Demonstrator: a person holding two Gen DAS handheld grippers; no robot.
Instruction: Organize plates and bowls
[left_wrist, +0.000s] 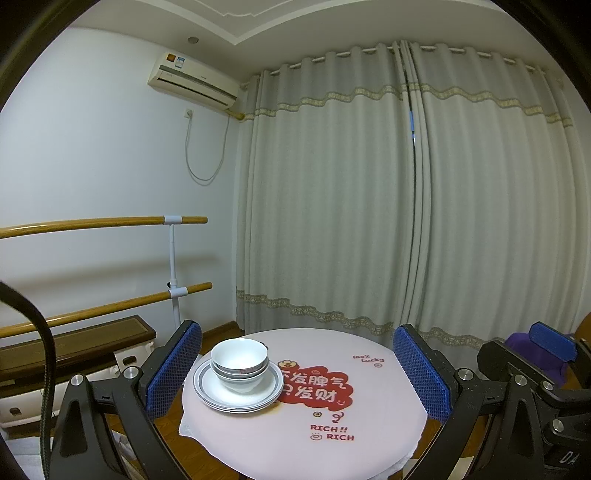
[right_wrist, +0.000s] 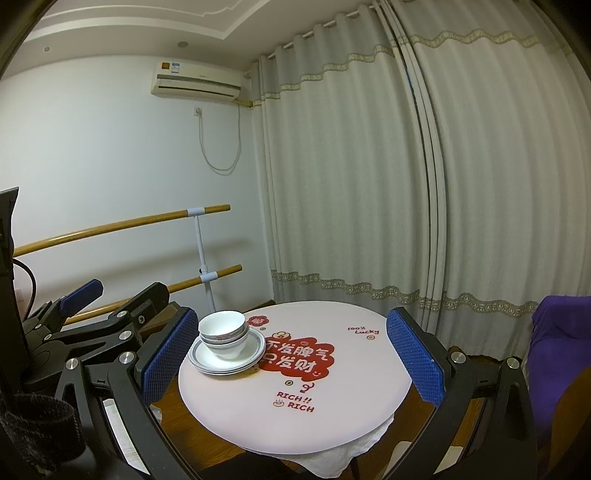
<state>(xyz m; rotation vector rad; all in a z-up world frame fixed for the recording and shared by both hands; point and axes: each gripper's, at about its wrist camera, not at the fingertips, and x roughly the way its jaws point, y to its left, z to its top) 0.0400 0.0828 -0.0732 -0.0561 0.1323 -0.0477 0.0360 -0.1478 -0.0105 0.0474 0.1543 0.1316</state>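
Note:
White bowls (left_wrist: 239, 363) (right_wrist: 223, 333) sit nested in a stack on top of a stack of white plates with grey rims (left_wrist: 240, 391) (right_wrist: 227, 354), on the left part of a small round table (left_wrist: 295, 435) (right_wrist: 295, 417) with a pale cover and red print. My left gripper (left_wrist: 297, 363) is held above and in front of the table, open, nothing between its blue pads (left_wrist: 173, 373). My right gripper (right_wrist: 290, 354) is likewise open and empty, to the right of the left one. The left gripper's frame shows at the left of the right wrist view.
Grey curtains (left_wrist: 369, 192) hang behind the table. Wooden barre rails (left_wrist: 92, 225) on a white post run along the left wall above a dark bench (left_wrist: 74, 343). A purple cloth (right_wrist: 557, 332) lies at the right. An air conditioner is mounted high on the wall.

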